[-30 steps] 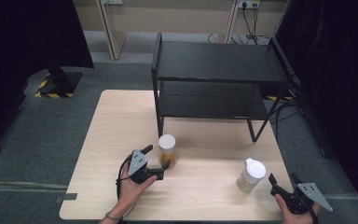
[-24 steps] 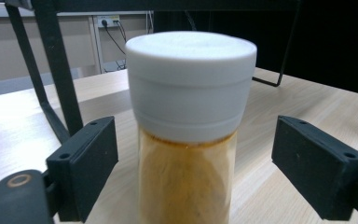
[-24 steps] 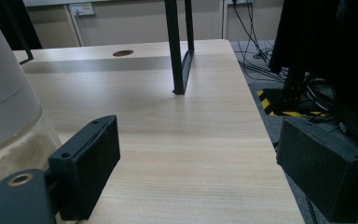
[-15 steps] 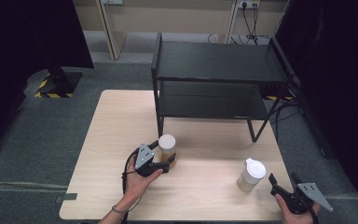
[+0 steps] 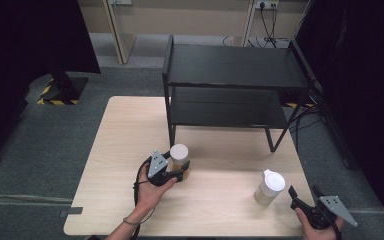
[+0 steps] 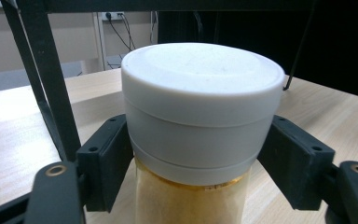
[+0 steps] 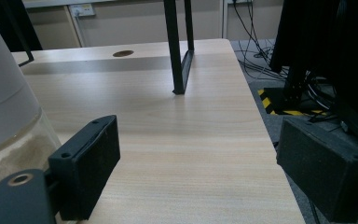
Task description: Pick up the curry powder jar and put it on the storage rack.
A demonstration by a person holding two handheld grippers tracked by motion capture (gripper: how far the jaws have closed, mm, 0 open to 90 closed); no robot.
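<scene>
The white-lidded jar (image 5: 179, 159) is standing upright near the middle of the table (image 5: 105, 170), just in front of the black shelf rack (image 5: 230, 85) and beside its front left leg. The left gripper (image 5: 176, 169) is reaching it from the near side; its jaws have just been closing and are now pressing the lid's rim from both sides. Well apart, near the table's front right corner, a second jar with a spouted white lid (image 5: 269, 187) is standing. Just beside it, the right gripper (image 5: 301, 196) is hanging with jaws apart, gripping nothing.
</scene>
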